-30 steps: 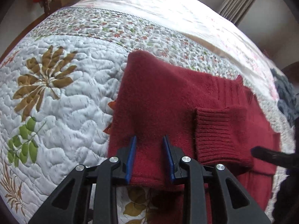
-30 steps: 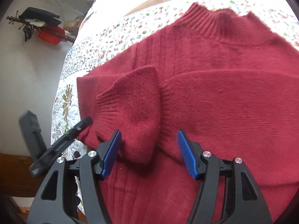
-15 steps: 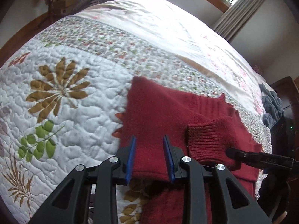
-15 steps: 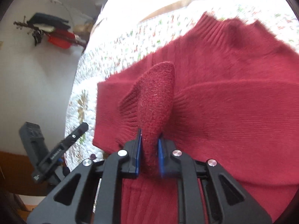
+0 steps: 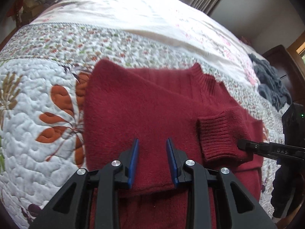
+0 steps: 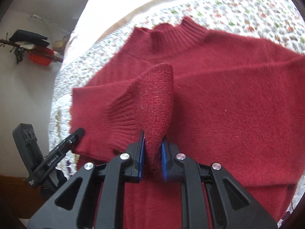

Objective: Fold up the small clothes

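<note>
Both grippers sat over the red sweater on the quilt: your right gripper pinched its ribbed cuff, your left gripper gaped above its near edge.

Sweater: fuzzy matt red knit, ribbed cuff. Quilt: stitched puckered cotton. Left tool: matt black plastic, blue pads, shiny metal rivets.

Black gripper frames, blue fingers, silver screws.
</note>
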Demonstrator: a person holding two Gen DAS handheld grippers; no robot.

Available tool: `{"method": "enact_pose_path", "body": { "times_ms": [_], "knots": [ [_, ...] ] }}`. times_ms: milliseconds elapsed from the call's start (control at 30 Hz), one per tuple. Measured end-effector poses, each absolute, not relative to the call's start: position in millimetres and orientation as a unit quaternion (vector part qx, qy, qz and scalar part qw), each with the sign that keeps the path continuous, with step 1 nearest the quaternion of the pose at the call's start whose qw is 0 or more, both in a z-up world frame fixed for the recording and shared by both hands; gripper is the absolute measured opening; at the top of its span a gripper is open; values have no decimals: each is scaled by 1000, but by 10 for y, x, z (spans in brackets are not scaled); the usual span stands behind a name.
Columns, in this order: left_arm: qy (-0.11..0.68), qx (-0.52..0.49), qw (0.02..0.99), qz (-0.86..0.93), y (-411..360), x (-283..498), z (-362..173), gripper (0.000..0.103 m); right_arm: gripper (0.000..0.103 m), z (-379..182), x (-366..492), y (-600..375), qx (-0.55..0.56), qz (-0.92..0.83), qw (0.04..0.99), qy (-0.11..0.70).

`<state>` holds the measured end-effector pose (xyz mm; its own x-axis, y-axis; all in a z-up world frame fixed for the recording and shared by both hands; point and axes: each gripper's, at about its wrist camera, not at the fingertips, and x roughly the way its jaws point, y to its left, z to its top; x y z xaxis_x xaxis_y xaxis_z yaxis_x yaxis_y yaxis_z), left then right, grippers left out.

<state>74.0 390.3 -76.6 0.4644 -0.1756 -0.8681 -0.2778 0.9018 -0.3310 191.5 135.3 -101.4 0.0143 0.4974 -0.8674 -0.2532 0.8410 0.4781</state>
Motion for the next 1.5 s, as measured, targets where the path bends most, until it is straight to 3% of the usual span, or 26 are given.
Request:
{"method": "enact_pose_path", "body": {
  "times_ms": [267, 400, 633, 800, 900, 967, 1033, 1067, 1333, 1500],
  "knots": [
    [531, -216, 819, 35, 3909, 783, -928, 29, 18, -1229, 1958, 1362, 90, 263, 693, 665],
    [532, -221, 817, 36, 3920, 800, -839, 29, 30, -1020, 1917, 1443, 39, 258, 714, 650],
    [521, -193, 831, 25, 3879, 852, -651, 39, 63, -603, 1535, 1957, -121, 322, 744, 573],
    [539, -204, 817, 28, 3927, 903, -821, 39, 64, -854, 1369, 2341, -218, 330, 725, 564],
    [541, -210, 814, 26, 3957, 896, -883, 39, 57, -997, 1387, 2358, -236, 316, 721, 570],
    [542, -207, 814, 26, 3938, 913, -905, 39, 41, -994, 1442, 2328, -223, 314, 725, 571],
    [542, -203, 815, 26, 3924, 914, -919, 39, 15, -968, 1506, 2262, -206, 306, 730, 575],
    [542, -201, 816, 27, 3917, 914, -923, 39, 12, -943, 1570, 2179, -175, 306, 730, 585],
    [543, -194, 817, 29, 3901, 946, -940, 39, 9, -778, 1782, 1413, 35, 281, 739, 611],
    [540, -190, 820, 32, 3894, 940, -946, 39, 10, -802, 1853, 927, 110, 230, 747, 614]
  ]
}}
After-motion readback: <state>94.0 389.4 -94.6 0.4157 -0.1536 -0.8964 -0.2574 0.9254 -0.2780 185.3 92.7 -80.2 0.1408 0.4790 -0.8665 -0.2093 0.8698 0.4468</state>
